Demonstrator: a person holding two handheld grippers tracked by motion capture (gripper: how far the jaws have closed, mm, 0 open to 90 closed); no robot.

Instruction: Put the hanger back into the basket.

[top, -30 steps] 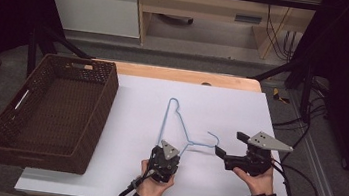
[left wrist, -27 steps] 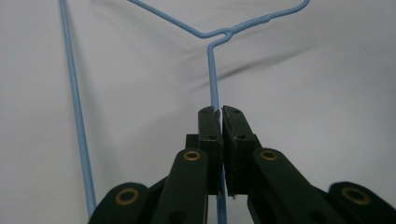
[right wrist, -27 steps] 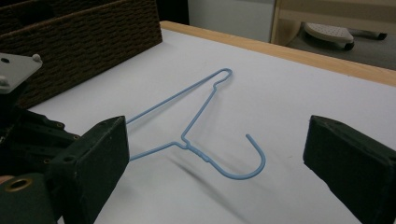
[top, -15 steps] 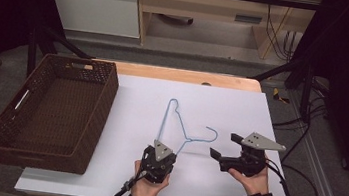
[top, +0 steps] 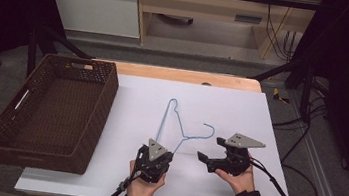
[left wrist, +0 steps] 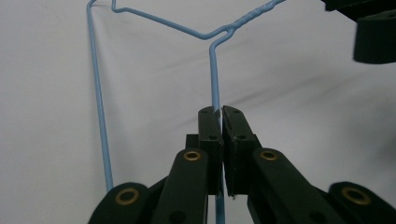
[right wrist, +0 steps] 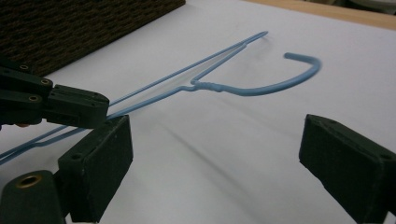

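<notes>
While the left gripper (top: 156, 152) clamped it, a thin light-blue wire hanger (top: 172, 124) lay flat on the white table (top: 241, 111). It was bent from one length of wire: two long arms met at a narrow tip on the far side from the left gripper, and a short twisted neck led off to an open curved hook (right wrist: 299, 70) that pointed toward the right gripper's side. In the left gripper view, the wire (left wrist: 215, 79) ran straight up from between the two black jaws, which were pressed together on it with no gap beyond the wire itself. From that grip the hanger stretched away ahead of the jaws, its second arm running alongside to their left.

The right gripper (top: 211, 158) sat just to the right of the left one, held in the person's right hand (top: 240, 179), and it pointed sideways toward the hanger. Its jaws stood wide apart with only bare table between them. In the right gripper view, the hook and twisted neck lay ahead of these open jaws, near but not touching them, and the left gripper (right wrist: 70, 109) showed close beside the near jaw.

A dark brown wicker basket (top: 4, 132) stood well off to the left of the left gripper. No brand, label or writing could be read on anything.
</notes>
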